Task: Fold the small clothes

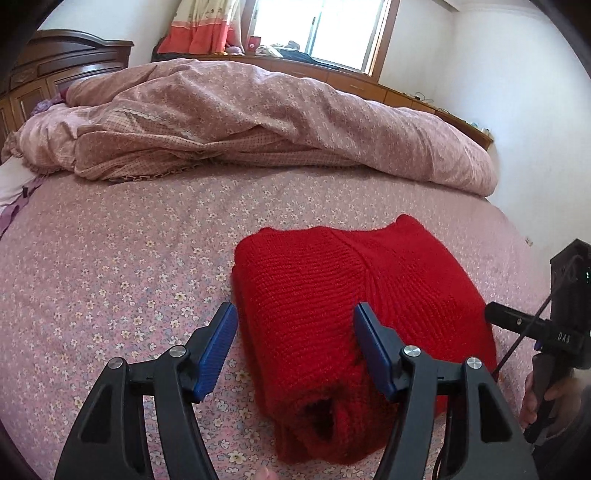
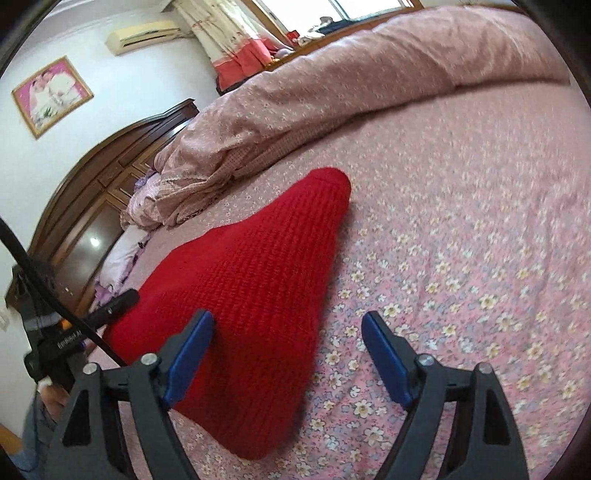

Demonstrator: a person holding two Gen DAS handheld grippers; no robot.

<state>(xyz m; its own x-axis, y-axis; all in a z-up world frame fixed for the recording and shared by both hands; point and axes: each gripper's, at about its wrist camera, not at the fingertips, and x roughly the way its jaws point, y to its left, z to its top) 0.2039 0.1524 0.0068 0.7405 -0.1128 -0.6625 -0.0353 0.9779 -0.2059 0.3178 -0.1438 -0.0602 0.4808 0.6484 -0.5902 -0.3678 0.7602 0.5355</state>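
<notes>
White letters "DAS" on the black body of the right tool (image 1: 565,338); other lettering blurred.

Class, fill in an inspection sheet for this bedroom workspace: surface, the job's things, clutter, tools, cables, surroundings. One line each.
Surface: bed sheet, pink floral, lying flat.
Job's things: red knitted sweater, folded into a compact block on the sheet.
Clutter: bunched pink duvet along the far side of the bed; pillow by the headboard.
Tools: left tool open, straddling the sweater's near edge; right tool open, one pad over the sweater, one over bare sheet.
Cables: black cable crossing beside the left tool.
Surroundings: wooden headboard, framed photo, air conditioner, window with curtain.
</notes>
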